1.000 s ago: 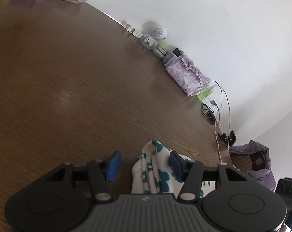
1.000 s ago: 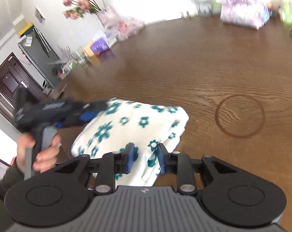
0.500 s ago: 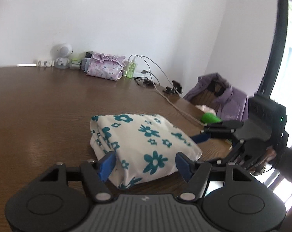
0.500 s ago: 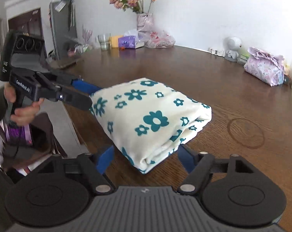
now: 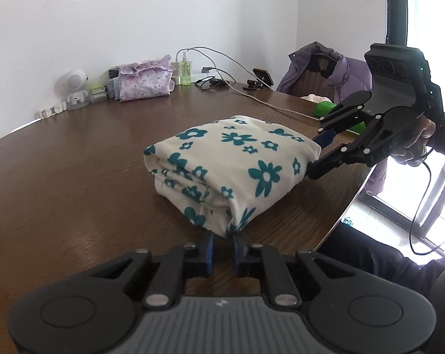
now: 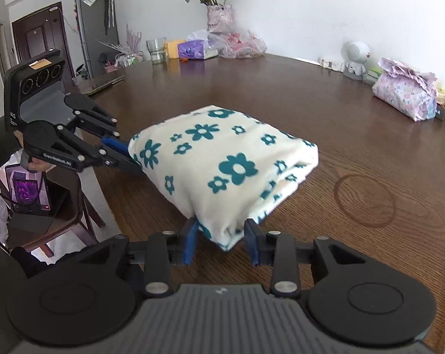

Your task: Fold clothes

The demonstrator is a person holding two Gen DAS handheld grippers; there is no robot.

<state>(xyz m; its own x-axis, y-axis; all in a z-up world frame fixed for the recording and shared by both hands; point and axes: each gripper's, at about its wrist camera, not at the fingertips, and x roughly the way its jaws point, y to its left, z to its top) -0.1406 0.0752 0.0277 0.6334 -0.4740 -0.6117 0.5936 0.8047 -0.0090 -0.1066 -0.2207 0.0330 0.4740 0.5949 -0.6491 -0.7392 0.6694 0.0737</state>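
Note:
A folded cream garment with teal flowers point(image 5: 228, 165) lies on the brown wooden table point(image 5: 75, 183); it also shows in the right wrist view point(image 6: 222, 165). My left gripper point(image 5: 222, 250) is shut on the garment's near corner. In the right wrist view the left gripper point(image 6: 125, 159) grips the garment's left edge. My right gripper point(image 6: 221, 244) is closed around the bundle's near corner, its blue pads pressing the fabric. In the left wrist view the right gripper point(image 5: 316, 156) grips the garment's far right edge.
Along the wall stand a small white robot figure point(image 5: 75, 88), a purple floral pouch point(image 5: 144, 81), bottles and charging cables point(image 5: 222, 70). A chair with a purple jacket point(image 5: 325, 70) stands at the table's right edge. A flower vase point(image 6: 218, 17), bags and a glass point(image 6: 156, 50) sit at the far side.
Both grippers closed from wide open onto opposite corners of the folded garment. The left wrist view swung from looking down at the table to facing across it.

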